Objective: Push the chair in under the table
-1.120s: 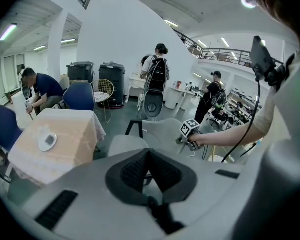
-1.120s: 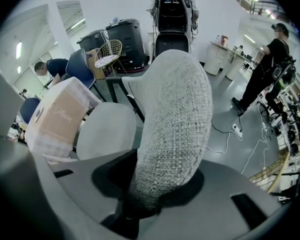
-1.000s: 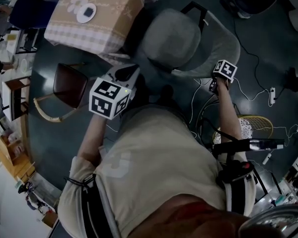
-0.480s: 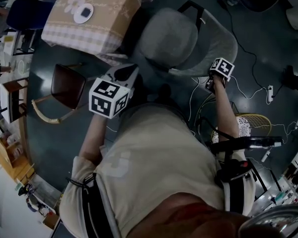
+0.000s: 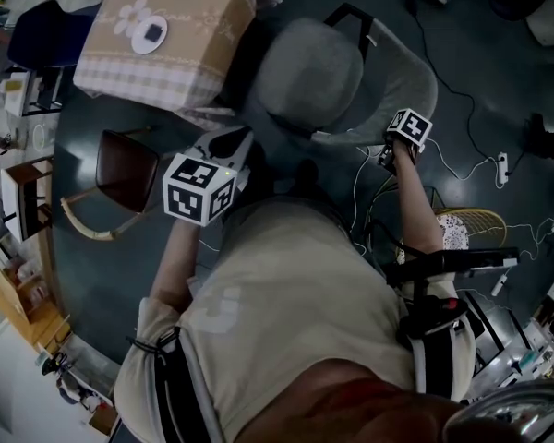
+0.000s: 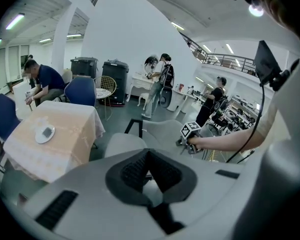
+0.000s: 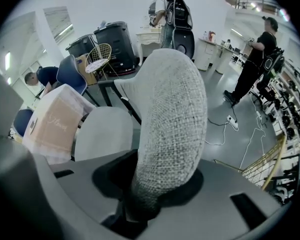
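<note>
The chair [image 5: 309, 67] stands just beside the cloth-covered table [image 5: 203, 26], its seat not yet under it. Our right gripper [image 5: 389, 158] pinches the backrest [image 7: 170, 114] at its top edge. Our left gripper [image 5: 229, 142] hangs empty, jaws pressed together. We judge the whole push remains.

No legible text, cursive print on tablecloth [image 7: 54, 121] too blurred

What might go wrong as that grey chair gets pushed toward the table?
Only the right gripper grips the grey chair, at one edge of its backrest, so it may slew sideways. The tablecloth hangs low on the chair's side and might snag, tugging the dish. Cables on the floor beside it could tangle.
</note>
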`<state>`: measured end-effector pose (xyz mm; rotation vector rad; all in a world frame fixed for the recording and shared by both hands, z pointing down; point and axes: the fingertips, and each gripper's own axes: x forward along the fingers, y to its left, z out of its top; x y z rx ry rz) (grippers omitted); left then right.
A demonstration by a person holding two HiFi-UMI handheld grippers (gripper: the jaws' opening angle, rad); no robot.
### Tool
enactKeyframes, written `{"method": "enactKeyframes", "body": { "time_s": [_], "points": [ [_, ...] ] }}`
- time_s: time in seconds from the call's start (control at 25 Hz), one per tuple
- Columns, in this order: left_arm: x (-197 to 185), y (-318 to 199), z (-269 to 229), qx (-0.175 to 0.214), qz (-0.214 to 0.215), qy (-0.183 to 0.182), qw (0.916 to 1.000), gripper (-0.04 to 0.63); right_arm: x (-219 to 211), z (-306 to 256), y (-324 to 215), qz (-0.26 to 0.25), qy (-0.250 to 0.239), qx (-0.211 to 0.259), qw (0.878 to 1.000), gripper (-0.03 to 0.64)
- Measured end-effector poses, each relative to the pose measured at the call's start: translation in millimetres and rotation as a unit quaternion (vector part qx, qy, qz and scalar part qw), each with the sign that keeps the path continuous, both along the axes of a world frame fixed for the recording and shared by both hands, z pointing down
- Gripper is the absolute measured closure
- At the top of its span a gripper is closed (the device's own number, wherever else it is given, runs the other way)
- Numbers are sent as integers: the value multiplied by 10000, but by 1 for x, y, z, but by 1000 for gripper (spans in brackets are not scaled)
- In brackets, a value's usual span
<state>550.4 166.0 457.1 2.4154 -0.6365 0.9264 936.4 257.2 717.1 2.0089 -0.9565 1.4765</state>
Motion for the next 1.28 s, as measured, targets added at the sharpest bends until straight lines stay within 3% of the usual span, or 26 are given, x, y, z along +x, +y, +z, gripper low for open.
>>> {"method": "enactKeyframes", "body": {
  "time_s": [1.28],
  "points": [
    [2,5,7,37,268,-340,9991,589,-1,1,-13,-351,70,-67,9993,483]
  ]
}}
